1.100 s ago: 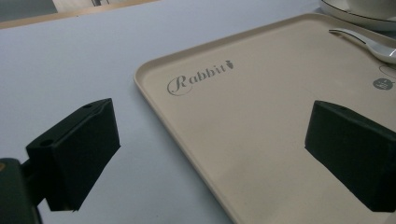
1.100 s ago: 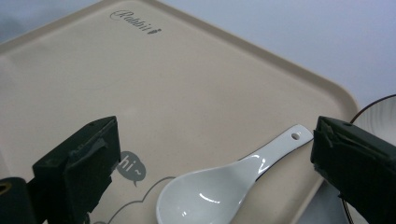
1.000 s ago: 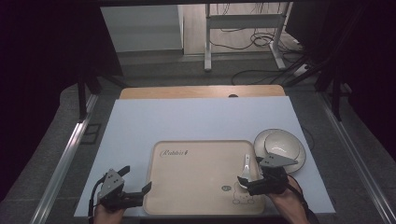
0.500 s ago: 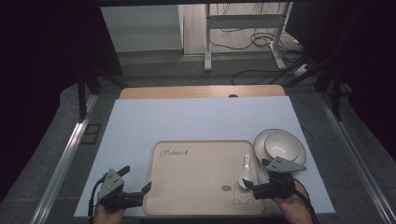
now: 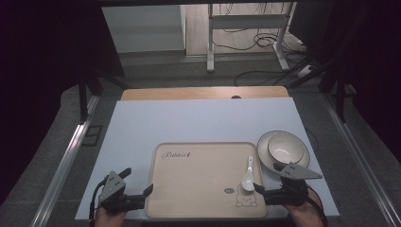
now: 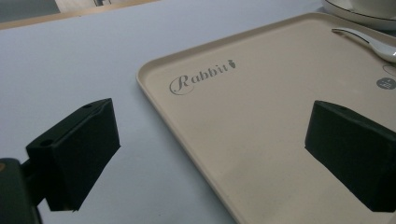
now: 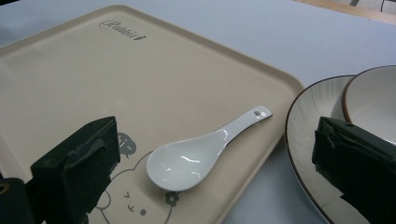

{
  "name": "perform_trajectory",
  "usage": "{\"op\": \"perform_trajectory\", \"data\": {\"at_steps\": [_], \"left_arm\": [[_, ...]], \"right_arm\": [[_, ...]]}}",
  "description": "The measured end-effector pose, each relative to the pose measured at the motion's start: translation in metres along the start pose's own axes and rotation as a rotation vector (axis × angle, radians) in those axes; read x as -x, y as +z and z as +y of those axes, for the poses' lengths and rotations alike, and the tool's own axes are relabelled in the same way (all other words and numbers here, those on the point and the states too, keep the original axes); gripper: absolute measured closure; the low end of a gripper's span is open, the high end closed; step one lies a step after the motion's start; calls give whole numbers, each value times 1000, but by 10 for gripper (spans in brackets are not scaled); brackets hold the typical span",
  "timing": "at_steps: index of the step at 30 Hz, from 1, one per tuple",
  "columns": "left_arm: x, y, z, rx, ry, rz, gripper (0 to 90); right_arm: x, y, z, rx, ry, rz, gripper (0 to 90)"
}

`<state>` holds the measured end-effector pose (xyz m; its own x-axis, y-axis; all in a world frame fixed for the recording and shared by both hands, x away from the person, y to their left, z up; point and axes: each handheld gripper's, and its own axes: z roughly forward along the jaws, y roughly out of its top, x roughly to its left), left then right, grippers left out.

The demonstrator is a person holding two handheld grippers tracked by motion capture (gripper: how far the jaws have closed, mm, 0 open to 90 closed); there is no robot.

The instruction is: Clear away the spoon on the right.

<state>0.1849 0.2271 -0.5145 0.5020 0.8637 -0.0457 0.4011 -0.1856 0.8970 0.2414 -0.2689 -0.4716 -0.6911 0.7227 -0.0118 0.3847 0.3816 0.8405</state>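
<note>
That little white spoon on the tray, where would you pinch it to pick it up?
Probably the slim handle of the spoon, squeezed across its narrow width from above. It lies flat on the tray, bowl up, handle pointing away towards the plate. The rounded bowl would likely slip. The right gripper is nearest, its jaws open.

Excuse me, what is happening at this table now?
A person holds a hand-held gripper in each hand at the near edge. The right hand-held gripper is open beside a white spoon lying on the beige tray. The left hand-held gripper is open at the tray's left edge. A bowl sits on a plate nearby.
</note>
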Motion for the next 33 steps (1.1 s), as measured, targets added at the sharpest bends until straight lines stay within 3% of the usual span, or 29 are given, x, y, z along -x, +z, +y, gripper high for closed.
{"op": "perform_trajectory", "data": {"at_steps": [27, 33], "left_arm": [[-3, 0, -2, -8, -13, 11, 29], [-4, 1, -2, -18, -16, 11, 29]], "right_arm": [[20, -28, -29, 65, 18, -73, 6], [24, -26, -34, 42, 2, -103, 6]]}}
